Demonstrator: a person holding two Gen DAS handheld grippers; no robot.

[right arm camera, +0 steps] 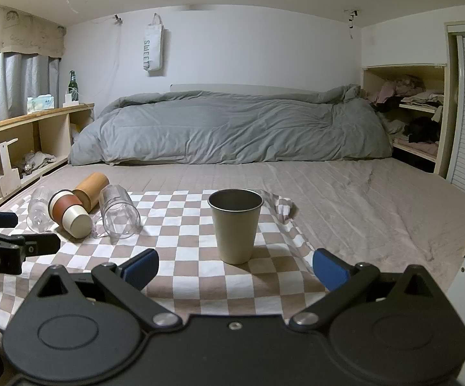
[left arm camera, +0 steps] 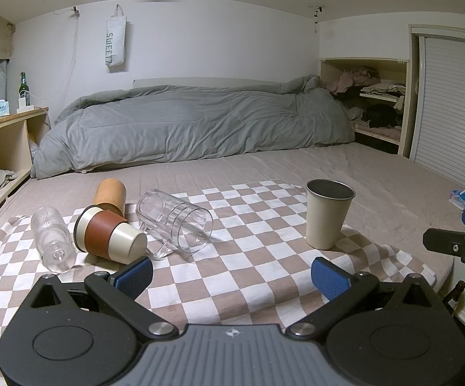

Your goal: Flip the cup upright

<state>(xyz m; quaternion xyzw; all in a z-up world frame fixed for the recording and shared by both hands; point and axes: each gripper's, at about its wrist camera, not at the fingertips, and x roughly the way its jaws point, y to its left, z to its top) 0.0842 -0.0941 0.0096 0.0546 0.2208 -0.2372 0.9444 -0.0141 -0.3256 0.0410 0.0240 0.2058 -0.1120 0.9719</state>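
**One cup up, four still down**

Nearest me, the left gripper [left arm camera: 232,275] and the right gripper [right arm camera: 235,268] both hover low over the checkered cloth [left arm camera: 258,257], fingers spread wide and holding nothing. Just beyond the right one, the metal cup [right arm camera: 235,225] stands upright on the cloth. Off to the left lie the clear mug [left arm camera: 176,220], the cream and brown cup [left arm camera: 110,234], the ribbed glass [left arm camera: 50,238] and the wooden cup [left arm camera: 109,194], all on their sides. A grey duvet [left arm camera: 194,125] is heaped behind them.
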